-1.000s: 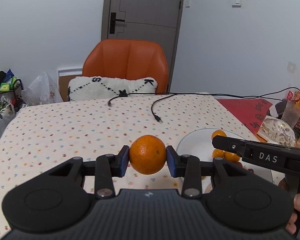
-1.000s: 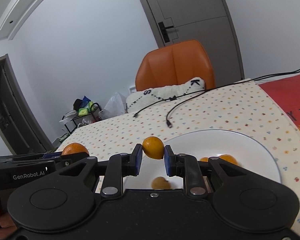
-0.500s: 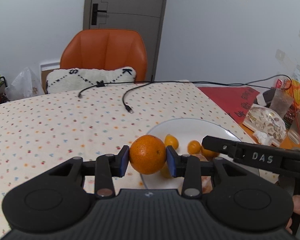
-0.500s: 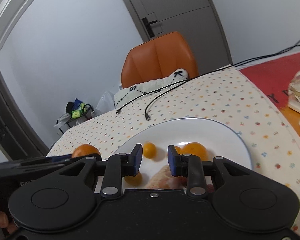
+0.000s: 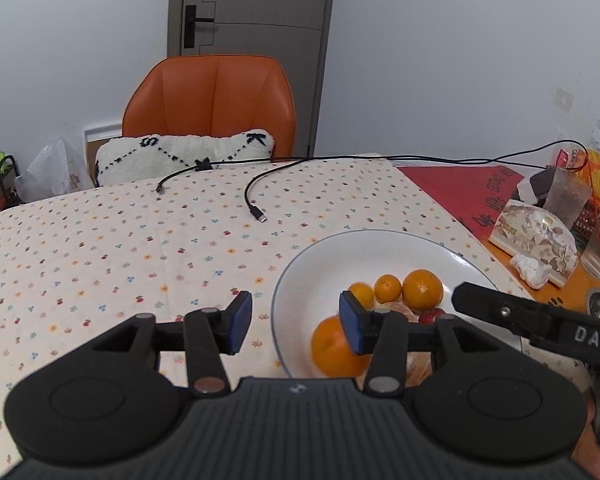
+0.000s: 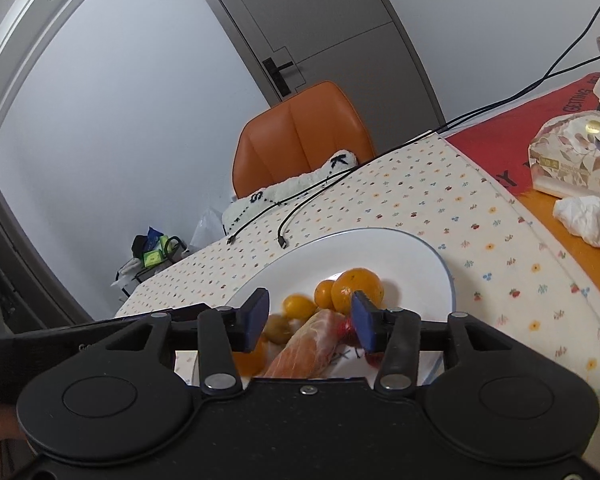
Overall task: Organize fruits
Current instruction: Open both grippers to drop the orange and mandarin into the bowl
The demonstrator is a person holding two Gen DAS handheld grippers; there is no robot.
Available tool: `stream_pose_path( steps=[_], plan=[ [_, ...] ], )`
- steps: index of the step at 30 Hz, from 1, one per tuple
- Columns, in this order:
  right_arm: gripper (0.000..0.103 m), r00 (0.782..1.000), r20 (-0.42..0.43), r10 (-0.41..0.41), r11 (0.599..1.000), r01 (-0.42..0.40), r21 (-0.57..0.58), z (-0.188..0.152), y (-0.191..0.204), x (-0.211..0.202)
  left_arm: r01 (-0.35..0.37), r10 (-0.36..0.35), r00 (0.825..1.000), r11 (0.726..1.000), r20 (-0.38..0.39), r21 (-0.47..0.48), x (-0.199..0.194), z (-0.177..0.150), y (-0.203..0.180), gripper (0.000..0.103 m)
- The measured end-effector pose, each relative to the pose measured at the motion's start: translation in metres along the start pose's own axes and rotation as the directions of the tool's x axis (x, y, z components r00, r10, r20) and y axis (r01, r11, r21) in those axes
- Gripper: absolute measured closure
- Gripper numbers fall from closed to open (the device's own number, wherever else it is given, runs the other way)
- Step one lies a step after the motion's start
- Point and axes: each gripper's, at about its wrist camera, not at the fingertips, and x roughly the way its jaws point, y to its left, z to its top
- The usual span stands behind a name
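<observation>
Both grippers are held over the white plate, each with fingers spread wide and nothing gripped. Below the left gripper, a blurred large orange is seen inside the plate's rim at about 7 o'clock. Smaller oranges are clustered near the centre, ahead of the right gripper

Fruits in plate on table, cables behind.

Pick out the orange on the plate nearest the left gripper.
The big blurred orange at the plate's near edge, beside the left gripper; the other oranges sit farther back.
</observation>
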Motion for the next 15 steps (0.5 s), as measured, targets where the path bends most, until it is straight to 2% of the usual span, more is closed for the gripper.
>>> stream_pose_path(
  steps=[8,13,15],
  plan=[
    [0.046,1.0,0.014,0.009,1.0,-0.009,0.021,-0.009,0.006,-0.008,-0.031,0.031,0.999,1.0,0.013,-0.001,-0.018,-0.005,0.013,0.03],
    [0.029,0.999,0.032,-0.003,1.0,0.003,-0.001,-0.015,0.015,-0.014,-0.042,0.043,0.999,0.999,0.011,-0.02,-0.029,-0.005,0.025,0.022],
    [0.029,0.999,0.034,-0.002,1.0,0.002,-0.005,-0.017,0.018,-0.016,-0.056,0.056,0.998,0.998,0.013,-0.016,-0.034,-0.005,0.027,0.021]
  ],
)
